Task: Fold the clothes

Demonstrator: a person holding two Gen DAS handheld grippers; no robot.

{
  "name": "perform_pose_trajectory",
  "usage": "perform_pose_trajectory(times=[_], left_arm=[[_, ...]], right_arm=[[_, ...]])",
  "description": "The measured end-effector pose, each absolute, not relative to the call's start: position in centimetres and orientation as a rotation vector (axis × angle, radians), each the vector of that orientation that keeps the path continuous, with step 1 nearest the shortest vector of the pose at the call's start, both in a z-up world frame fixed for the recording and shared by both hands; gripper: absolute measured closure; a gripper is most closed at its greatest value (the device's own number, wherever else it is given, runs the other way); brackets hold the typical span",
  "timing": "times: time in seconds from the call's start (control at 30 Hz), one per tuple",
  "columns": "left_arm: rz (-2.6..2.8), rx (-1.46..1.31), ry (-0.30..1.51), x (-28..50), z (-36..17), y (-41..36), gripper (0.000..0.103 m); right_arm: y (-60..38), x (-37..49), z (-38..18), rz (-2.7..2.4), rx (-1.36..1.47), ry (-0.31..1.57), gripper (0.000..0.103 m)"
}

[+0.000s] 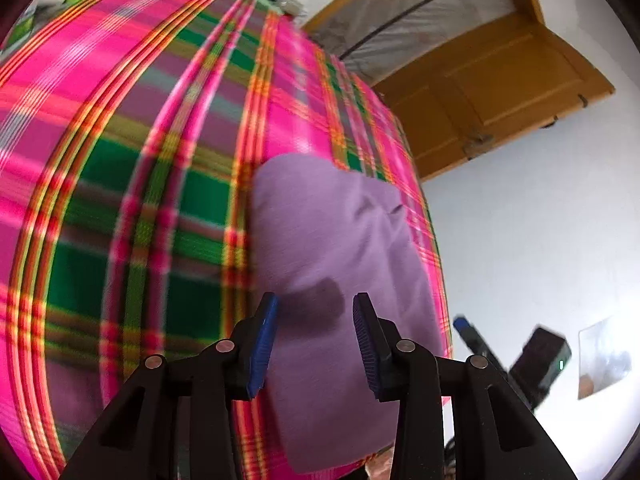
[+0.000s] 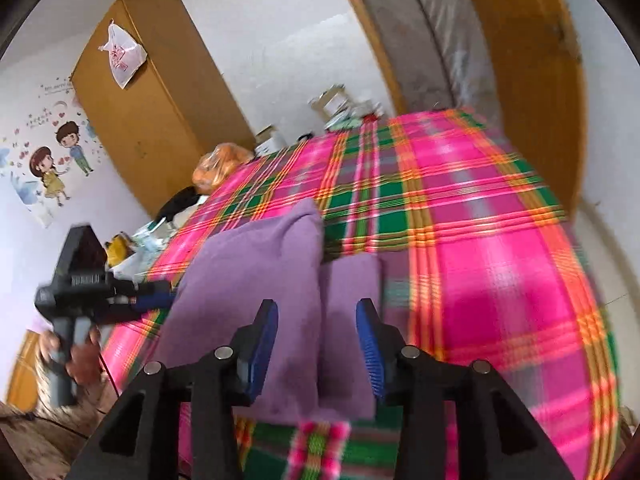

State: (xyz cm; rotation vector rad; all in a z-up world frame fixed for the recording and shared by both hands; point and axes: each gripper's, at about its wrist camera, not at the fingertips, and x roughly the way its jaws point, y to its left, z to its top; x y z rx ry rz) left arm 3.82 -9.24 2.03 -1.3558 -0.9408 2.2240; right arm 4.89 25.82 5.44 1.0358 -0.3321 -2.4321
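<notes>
garment: purple cloth [image 1: 340, 248] folded on plaid sheet [image 1: 120, 160]
left gripper [image 1: 316, 340]: spread, empty
right gripper [image 2: 318, 344]: spread, empty
tip: pinch cloth edges evenly, fold square

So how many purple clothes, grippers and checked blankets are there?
Purple garment: 1
Hand-held grippers: 2, the left hand-held gripper and the right hand-held gripper
Checked blanket: 1
Total: 4

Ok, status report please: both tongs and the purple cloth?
Left tongs open, empty. Right tongs open, empty. Purple cloth lying folded on plaid bedcover, between both tongs' fingers. Nothing in the way.
</notes>
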Motion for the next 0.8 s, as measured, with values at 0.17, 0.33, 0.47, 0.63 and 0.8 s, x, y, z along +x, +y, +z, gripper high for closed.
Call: perform_pose_trajectory(times=[0.17,0.33,0.47,0.63,0.8], left_arm=[[2.229,-1.358,-0.969,4.5,1.1,-10.8,0.063],[2.223,-1.372,-0.993,4.7,0.3,-11.8,0.063],[2.206,-1.38,-0.967,4.7,0.1,-11.5,0.063],[2.198,-1.387,-0.963,4.6,-0.1,-11.1,0.063],[2.205,-1.39,-0.967,4.8,-0.1,-11.0,0.063]], right_arm=[[24.2,1.3,3.9,-2.3,1.142,-0.322,0.06],[23.4,-0.8,2.8,-2.183,1.196,-0.359,0.06],[23.4,-2.2,2.3,-2.118,1.219,-0.433,0.06],[23.0,-2.5,1.9,-2.106,1.233,-0.456,0.085],[22.8,-1.6,3.4,-2.148,1.174,-0.448,0.092]])
